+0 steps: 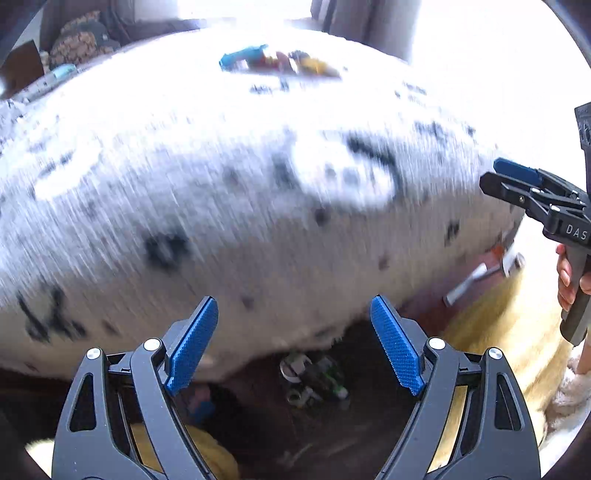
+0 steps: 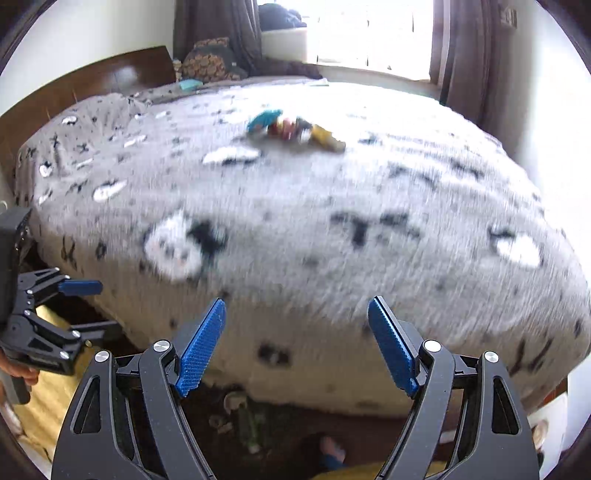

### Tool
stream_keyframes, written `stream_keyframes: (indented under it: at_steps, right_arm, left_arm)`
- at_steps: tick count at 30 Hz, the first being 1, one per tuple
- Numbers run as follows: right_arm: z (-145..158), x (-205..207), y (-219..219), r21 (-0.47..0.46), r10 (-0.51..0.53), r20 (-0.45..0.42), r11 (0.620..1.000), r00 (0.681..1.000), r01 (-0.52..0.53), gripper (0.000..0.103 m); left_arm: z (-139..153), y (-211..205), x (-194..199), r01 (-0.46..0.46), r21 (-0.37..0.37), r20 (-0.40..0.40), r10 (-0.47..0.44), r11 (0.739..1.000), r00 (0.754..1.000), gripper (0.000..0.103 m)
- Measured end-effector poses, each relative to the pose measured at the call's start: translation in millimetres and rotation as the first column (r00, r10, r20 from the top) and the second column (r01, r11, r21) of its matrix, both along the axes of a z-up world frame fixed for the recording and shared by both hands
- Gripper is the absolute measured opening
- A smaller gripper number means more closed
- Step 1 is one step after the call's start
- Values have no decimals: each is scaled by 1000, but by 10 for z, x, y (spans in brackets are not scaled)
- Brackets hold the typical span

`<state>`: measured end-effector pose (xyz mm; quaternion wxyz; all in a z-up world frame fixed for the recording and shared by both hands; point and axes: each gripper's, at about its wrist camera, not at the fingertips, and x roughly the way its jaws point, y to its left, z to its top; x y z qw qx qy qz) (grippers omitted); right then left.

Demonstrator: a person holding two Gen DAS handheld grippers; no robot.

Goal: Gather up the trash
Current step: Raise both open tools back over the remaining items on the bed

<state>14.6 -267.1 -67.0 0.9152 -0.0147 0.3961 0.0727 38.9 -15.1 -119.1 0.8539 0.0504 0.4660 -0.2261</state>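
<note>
Left wrist view: my left tongs [image 1: 293,308] stand wide apart with nothing between the blue pads. They hang over the near edge of the bed [image 1: 258,206], whose grey patterned cover fills the frame and is badly blurred. The trash pile [image 1: 280,64], a cluster of coloured wrappers, lies on the cover at 12 o'clock, well apart from the pads. Open cover runs unbroken between pads and pile. Below the bed edge, at 6 o'clock, dark floor [image 1: 351,424] shows with small clutter [image 1: 314,380] I cannot identify. My right tongs [image 1: 495,175] enter at 3 o'clock, over the bed's right edge.

Right wrist view: my right tongs [image 2: 297,308] are likewise spread, empty. The pile [image 2: 295,129] sits at 12 o'clock, mid-bed, with clear cover all round it. A wooden headboard [image 2: 92,85] bounds the bed at 10 o'clock; curtains [image 2: 469,55] and a bright window [image 2: 369,33] close the far side. My left tongs [image 2: 96,304] show at 8 o'clock, off the bed's corner.
</note>
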Motion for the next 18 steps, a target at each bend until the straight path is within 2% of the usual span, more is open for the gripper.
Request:
stream_keyframes:
  at_steps: [4,8,14,18]
  right_arm:
    - [173,351,-24,-15,4,28,1000,1000,-3,81]
    - [227,854,18,-8,0,26,1000,1000,1,81]
    - [156,1644,11,-22,-36,17,999,999,37,81]
    - [66,2122,14,-55,-43,17,998,999,44,80]
  left_arm:
    - [331,50,323,-30,-5,77,30,1000,997,82]
    - [610,-3,737,-83,27,174,77,996,982,83]
    - [733,-180,1461,-133,72,208,116,988,971,83]
    - [725,-261,1815,-163,58,202,148,985,968,83]
